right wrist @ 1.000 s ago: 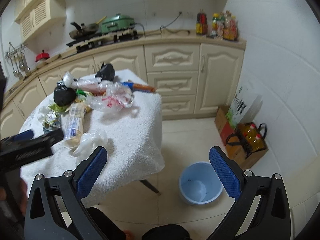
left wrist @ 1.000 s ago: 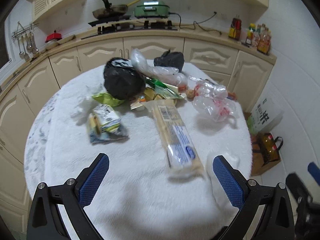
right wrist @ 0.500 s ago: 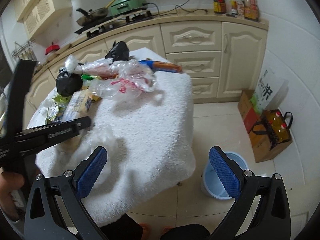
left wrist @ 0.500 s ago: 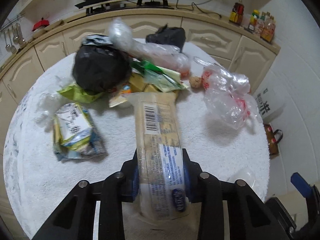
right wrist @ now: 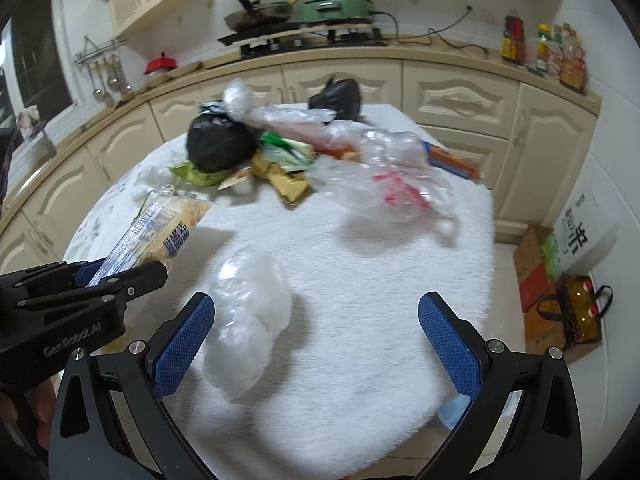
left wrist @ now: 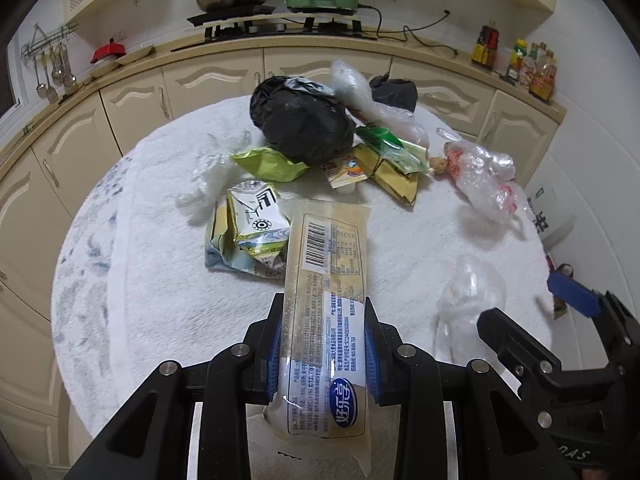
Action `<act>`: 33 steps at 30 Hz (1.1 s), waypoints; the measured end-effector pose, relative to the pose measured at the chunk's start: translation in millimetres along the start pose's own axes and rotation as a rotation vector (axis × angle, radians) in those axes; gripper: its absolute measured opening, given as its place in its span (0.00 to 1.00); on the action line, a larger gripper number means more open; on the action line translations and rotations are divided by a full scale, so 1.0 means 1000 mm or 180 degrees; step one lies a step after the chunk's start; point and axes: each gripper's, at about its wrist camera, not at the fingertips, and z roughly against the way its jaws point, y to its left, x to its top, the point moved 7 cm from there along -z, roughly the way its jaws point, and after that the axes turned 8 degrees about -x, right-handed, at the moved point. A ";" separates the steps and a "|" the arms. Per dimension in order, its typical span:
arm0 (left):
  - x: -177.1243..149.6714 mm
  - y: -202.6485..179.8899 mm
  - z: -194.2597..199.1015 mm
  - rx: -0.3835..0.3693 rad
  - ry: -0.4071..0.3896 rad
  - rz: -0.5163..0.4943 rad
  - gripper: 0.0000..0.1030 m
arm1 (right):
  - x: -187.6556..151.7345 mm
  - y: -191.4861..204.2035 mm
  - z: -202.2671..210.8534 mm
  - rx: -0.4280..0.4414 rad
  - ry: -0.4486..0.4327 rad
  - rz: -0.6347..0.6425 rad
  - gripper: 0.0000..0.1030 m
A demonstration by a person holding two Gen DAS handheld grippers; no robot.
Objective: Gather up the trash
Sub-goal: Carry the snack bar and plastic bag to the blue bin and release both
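Observation:
My left gripper (left wrist: pixel 322 340) is shut on a long cream noodle packet (left wrist: pixel 326 280) with a barcode and a blue oval logo, lifted a little over the white-towelled round table (left wrist: pixel 160 300). In the right wrist view the same left gripper (right wrist: pixel 92 276) holds the packet (right wrist: pixel 160 228) at the left. My right gripper (right wrist: pixel 316 336) stands open above the table's near edge, with a crumpled clear plastic bag (right wrist: pixel 248 320) lying just inside its left finger (right wrist: pixel 184 340), not pressed. That clear bag (left wrist: pixel 468 300) also shows in the left wrist view.
A heap lies on the table's far half: a black bag (left wrist: pixel 300 120), green wrappers (left wrist: pixel 268 164), a crushed carton (left wrist: pixel 248 232), a red-printed clear bag (left wrist: pixel 484 180). A blue bucket (right wrist: pixel 456 412) peeks below the table edge. Boxes and an oil bottle (right wrist: pixel 580 312) stand on the floor at right.
The left gripper went from wide open to shut on the noodle packet and has lifted it back. The right gripper swung from the floor and bucket to over the table, at the clear bag.

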 end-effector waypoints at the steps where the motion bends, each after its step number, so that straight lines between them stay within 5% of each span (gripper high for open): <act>1: -0.003 0.002 0.006 0.0002 -0.0020 -0.0002 0.29 | -0.001 0.004 0.000 0.0031 0.0004 0.0012 1.00; 5: -0.012 0.006 0.018 0.0023 -0.0024 -0.0003 0.29 | -0.004 0.021 -0.010 0.0166 0.0073 0.0113 0.92; 7: -0.020 0.008 0.014 0.0022 0.0055 -0.0012 0.29 | -0.005 0.030 -0.015 0.0215 0.0108 0.0197 0.74; 9: -0.025 0.008 0.011 -0.0050 0.0090 0.0030 0.31 | -0.006 0.036 -0.020 0.0209 0.0139 0.0264 0.46; 19: -0.031 0.014 0.012 -0.0009 0.0115 0.0024 0.37 | -0.013 0.033 -0.016 0.0428 0.0135 0.0127 0.42; 24: -0.034 0.006 0.022 -0.0118 0.0004 0.0023 0.27 | -0.014 0.022 0.000 0.0564 0.0053 -0.0059 0.42; 33: -0.025 -0.074 0.045 -0.0421 -0.0240 -0.0472 0.27 | -0.009 -0.056 0.046 0.0504 -0.0308 -0.0643 0.42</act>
